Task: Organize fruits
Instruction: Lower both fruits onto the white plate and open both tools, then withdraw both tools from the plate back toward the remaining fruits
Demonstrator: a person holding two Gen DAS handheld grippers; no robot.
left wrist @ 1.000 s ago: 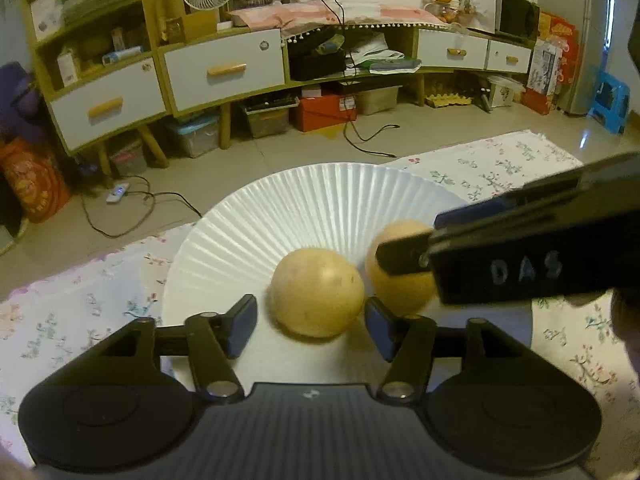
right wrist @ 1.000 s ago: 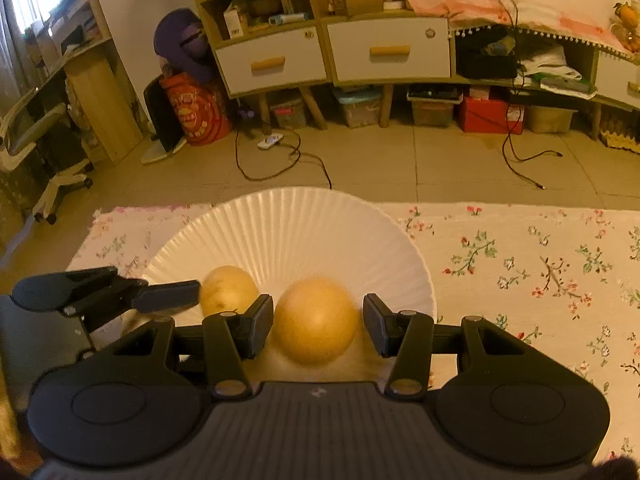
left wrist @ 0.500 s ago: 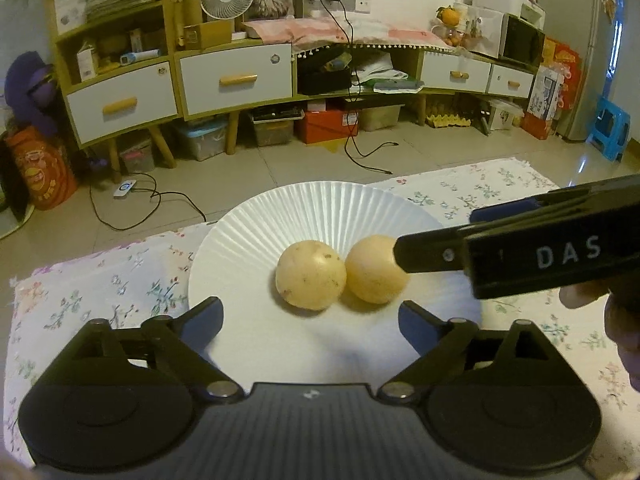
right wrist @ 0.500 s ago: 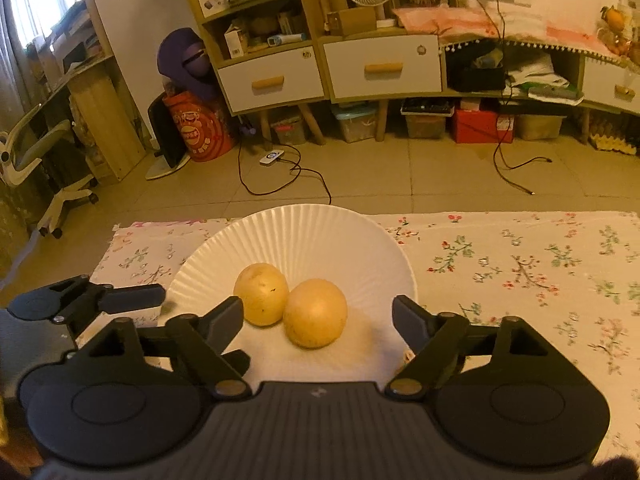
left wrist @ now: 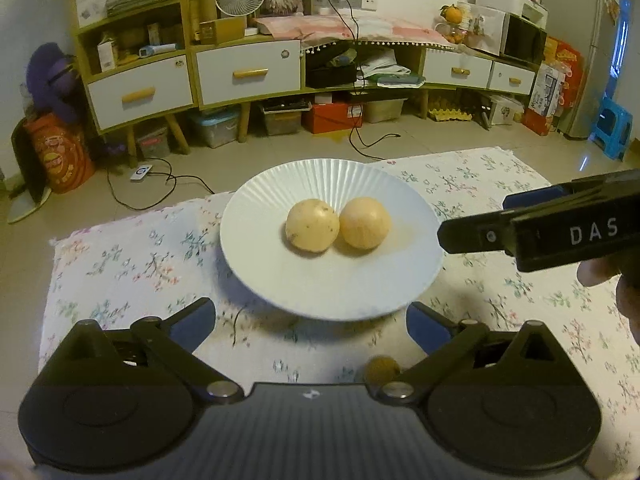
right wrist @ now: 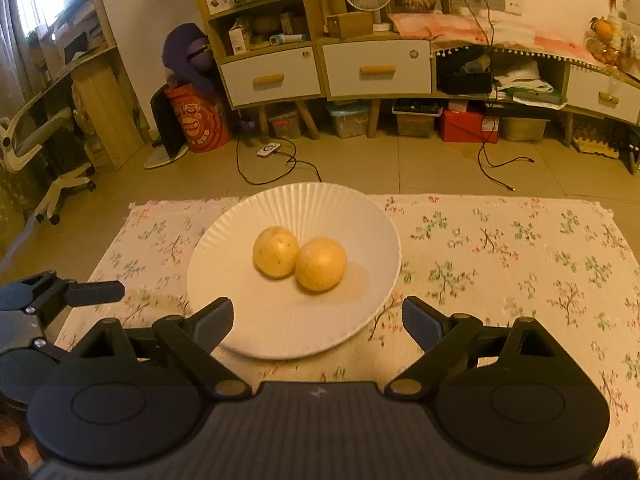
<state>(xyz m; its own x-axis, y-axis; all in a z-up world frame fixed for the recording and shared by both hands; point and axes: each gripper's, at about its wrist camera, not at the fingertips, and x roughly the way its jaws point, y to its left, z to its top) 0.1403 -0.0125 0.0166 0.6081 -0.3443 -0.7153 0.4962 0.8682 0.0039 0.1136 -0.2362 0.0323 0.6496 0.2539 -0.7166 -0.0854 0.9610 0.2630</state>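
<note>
Two round yellow fruits lie side by side and touching in a white fluted plate. The speckled fruit is on the left, the smoother one on the right. My left gripper is open and empty, pulled back above the plate's near rim. My right gripper is open and empty, also back at the near rim. It shows from the side in the left wrist view, right of the plate. The left gripper's finger shows in the right wrist view.
The plate sits on a floral cloth whose far edge drops to the floor. A small brown object lies on the cloth near my left gripper. Shelves and drawers stand across the room.
Both grippers let go of the fruits, opened wide and drew back and up from the plate. The two fruits stay together in the plate.
</note>
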